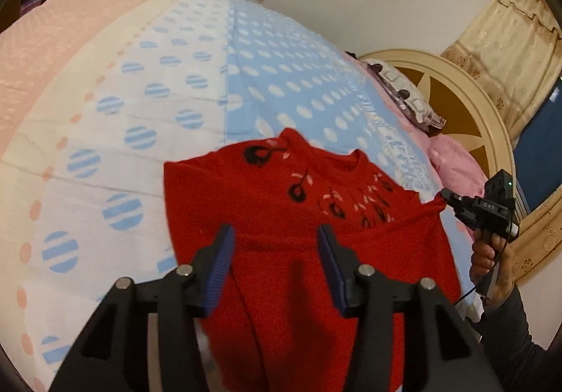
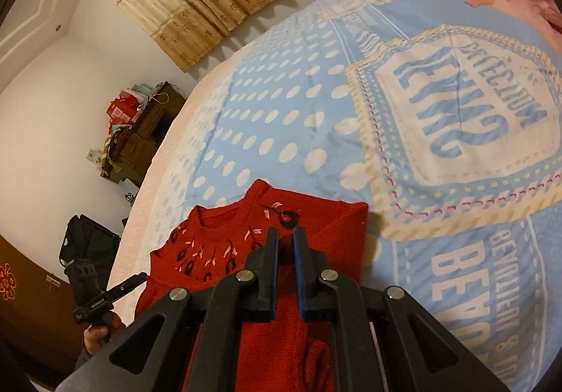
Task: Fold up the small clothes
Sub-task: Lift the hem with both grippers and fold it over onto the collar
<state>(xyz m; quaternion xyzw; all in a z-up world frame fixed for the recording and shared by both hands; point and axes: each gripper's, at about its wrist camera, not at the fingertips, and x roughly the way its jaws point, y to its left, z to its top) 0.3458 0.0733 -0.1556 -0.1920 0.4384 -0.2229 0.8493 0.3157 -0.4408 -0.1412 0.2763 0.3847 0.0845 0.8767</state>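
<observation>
A small red knit sweater [image 1: 302,223] with black and pink flower embroidery lies on the bed. It also shows in the right wrist view [image 2: 246,251]. My left gripper [image 1: 275,234] is open, its blue pads [image 1: 221,265] spread above the sweater's body. In the right wrist view the left gripper [image 2: 140,278] is at the sweater's left shoulder edge. My right gripper [image 2: 285,234] is shut on a pinch of the red sweater near its shoulder. In the left wrist view the right gripper [image 1: 444,197] grips the sweater's right shoulder corner.
The bed is covered by a blue, white and pink dotted cover [image 1: 158,93] with printed lettering [image 2: 456,104]. Pillows [image 1: 407,93] and a round headboard [image 1: 467,104] lie at the right. Cluttered shelves [image 2: 140,132] and a black bag [image 2: 87,241] stand by the wall.
</observation>
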